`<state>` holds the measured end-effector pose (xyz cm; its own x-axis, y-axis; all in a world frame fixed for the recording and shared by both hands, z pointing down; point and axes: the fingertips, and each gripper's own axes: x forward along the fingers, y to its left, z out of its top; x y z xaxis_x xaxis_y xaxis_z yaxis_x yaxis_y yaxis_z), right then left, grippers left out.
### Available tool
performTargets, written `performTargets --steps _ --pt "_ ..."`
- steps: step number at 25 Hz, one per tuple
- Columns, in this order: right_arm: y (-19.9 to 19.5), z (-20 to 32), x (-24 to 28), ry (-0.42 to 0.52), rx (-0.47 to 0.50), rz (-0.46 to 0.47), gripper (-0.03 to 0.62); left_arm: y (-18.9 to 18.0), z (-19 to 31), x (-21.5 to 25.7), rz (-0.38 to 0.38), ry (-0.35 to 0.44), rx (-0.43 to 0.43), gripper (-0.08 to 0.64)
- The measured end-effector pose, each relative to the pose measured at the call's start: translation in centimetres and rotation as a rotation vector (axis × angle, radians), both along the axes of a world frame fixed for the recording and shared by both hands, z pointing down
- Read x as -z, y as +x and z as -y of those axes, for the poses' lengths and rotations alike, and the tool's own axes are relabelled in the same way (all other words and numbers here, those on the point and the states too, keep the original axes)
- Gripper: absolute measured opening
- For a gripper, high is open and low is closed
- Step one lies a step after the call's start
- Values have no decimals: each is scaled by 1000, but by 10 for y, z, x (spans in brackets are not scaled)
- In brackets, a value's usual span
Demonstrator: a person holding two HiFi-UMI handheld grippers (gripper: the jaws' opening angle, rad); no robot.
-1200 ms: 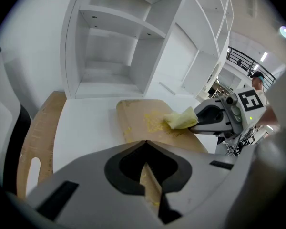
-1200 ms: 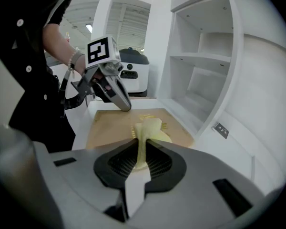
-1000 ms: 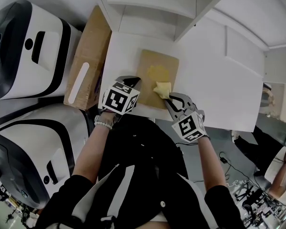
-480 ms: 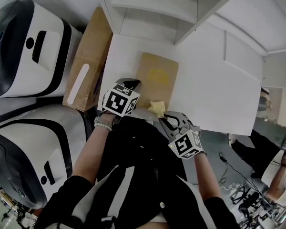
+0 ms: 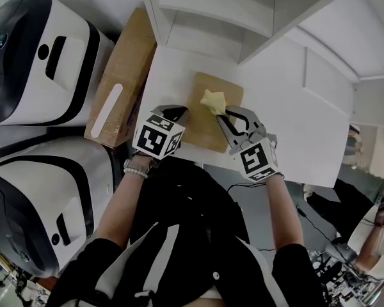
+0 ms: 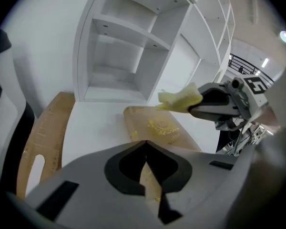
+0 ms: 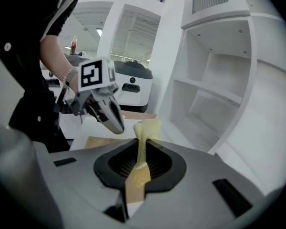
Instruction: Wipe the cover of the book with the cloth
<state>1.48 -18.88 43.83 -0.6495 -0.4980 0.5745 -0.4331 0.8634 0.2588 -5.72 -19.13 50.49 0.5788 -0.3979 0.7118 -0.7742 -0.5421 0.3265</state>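
Note:
A tan book [image 5: 208,130] with a gold emblem lies on the white table [image 5: 288,120]. My left gripper [image 5: 178,113] is shut on the book's near left edge; in the left gripper view the cover [image 6: 157,125] runs out from between its jaws [image 6: 145,144]. My right gripper [image 5: 223,115] is shut on a small yellow cloth [image 5: 212,101], which rests over the far part of the cover. In the right gripper view the cloth [image 7: 144,132] stands up pinched between the jaws, with the left gripper [image 7: 105,109] just beyond it.
A white shelf unit [image 5: 205,11] stands at the table's far side. A flat cardboard box [image 5: 118,82] leans beside the table's left edge. White and black machines [image 5: 32,62] fill the left. The table's near edge runs just under both grippers.
The right gripper with the cloth slid back to the book's near edge, then forward over the cover to its far part. The left gripper stayed put on the book.

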Motion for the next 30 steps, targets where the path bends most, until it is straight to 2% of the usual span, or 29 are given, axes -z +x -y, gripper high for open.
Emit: performTargets --steps 6,12,19,30 --pt "-19 63 -17 34 19 -89 41 -32 3 17 28 55 56 0" --pt "-33 82 -48 -8 32 -179 41 -61 0 32 40 96 112 0" --pt "-54 60 -63 -51 67 -197 41 -76 -3 37 27 134 136 0" --pt "-78 -8 -63 -112 103 -116 41 -73 -6 39 21 150 121 2"
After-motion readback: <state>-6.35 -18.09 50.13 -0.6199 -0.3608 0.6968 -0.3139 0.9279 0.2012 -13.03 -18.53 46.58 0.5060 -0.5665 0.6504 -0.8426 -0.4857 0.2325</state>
